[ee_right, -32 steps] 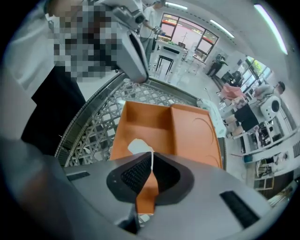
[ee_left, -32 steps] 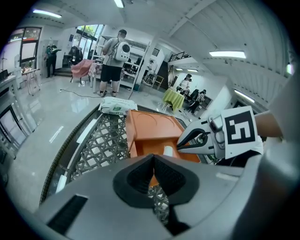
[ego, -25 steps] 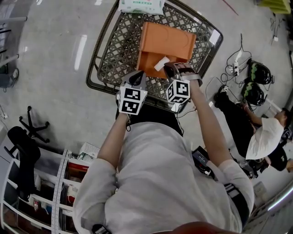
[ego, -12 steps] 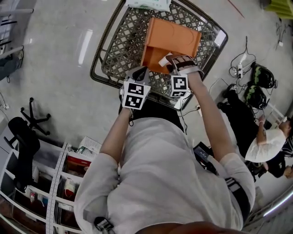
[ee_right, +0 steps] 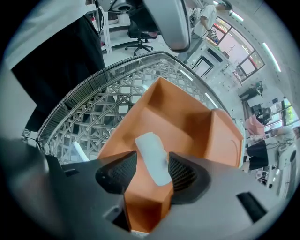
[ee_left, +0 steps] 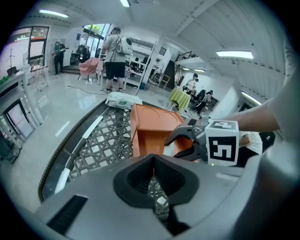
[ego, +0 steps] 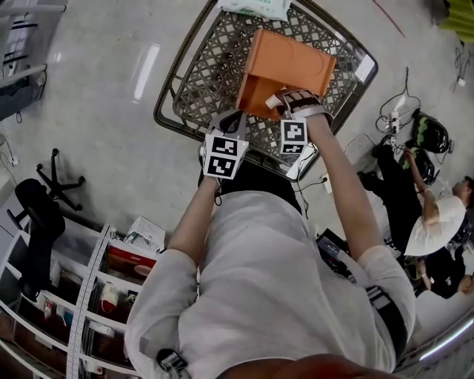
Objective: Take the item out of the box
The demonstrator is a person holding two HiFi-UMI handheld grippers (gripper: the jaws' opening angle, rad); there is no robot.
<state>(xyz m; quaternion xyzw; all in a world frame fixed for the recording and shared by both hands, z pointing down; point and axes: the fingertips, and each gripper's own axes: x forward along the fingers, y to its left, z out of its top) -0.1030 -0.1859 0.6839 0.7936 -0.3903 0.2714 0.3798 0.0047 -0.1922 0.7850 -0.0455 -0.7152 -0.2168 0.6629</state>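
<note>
An orange open-topped box (ego: 292, 63) lies in a wire mesh basket (ego: 207, 74). A white flat item (ee_right: 154, 157) rests inside the box (ee_right: 187, 122) against its near wall. My right gripper (ee_right: 152, 171) hovers over that near wall with its jaws open, one on each side of the item and not pressing it. In the head view the right gripper (ego: 289, 100) is at the box's near edge. My left gripper (ego: 229, 122) hangs over the mesh to the left of the box, and its jaws (ee_left: 153, 176) are shut on nothing.
A white packet (ego: 255, 7) lies at the basket's far end. The basket's dark rim (ego: 167, 122) curves round the near side. A person sits on the floor at the right (ego: 433, 229) among cables. Shelving (ego: 67, 296) and an office chair (ego: 37, 215) stand at the lower left.
The head view has shifted, so box and grippers sit a little higher and further right. Both grippers stay at the box's near edge, the white item still at the right gripper's tips.
</note>
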